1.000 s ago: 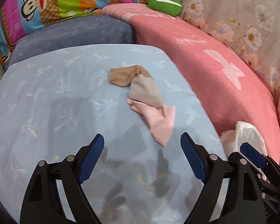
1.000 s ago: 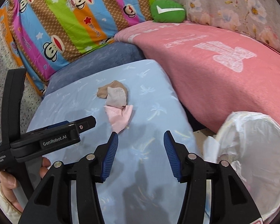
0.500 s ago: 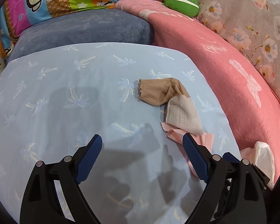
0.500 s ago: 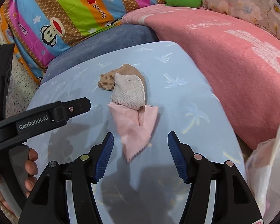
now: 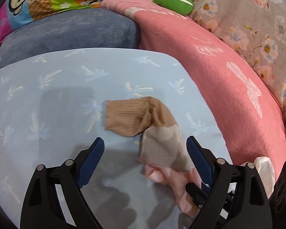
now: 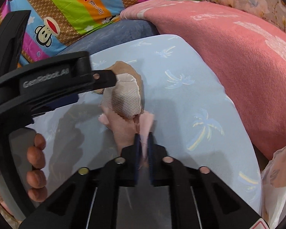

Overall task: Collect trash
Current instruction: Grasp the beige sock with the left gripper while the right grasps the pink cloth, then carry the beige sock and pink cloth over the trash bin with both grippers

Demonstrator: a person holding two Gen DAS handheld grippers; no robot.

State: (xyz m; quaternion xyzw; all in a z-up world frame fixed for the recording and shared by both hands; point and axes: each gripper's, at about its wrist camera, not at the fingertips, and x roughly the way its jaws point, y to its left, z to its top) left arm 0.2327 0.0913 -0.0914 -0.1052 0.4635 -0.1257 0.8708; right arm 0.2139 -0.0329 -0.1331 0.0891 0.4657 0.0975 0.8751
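Grasping is the step in hand: right claw (image 6: 143, 143) pinches the pink cloth (image 6: 124, 126), which lies on the desk (image 6: 181, 99) under the grey sock (image 6: 124, 99). Left claw (image 5: 145, 156) gapes, empty, over that sock. Next, lift toward the white bag (image 6: 276, 171) beside the desk.

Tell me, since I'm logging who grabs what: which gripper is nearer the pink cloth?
Right. The right gripper is shut on the pink cloth. The left gripper is open, straddling the grey sock lying on the cloth's far end.
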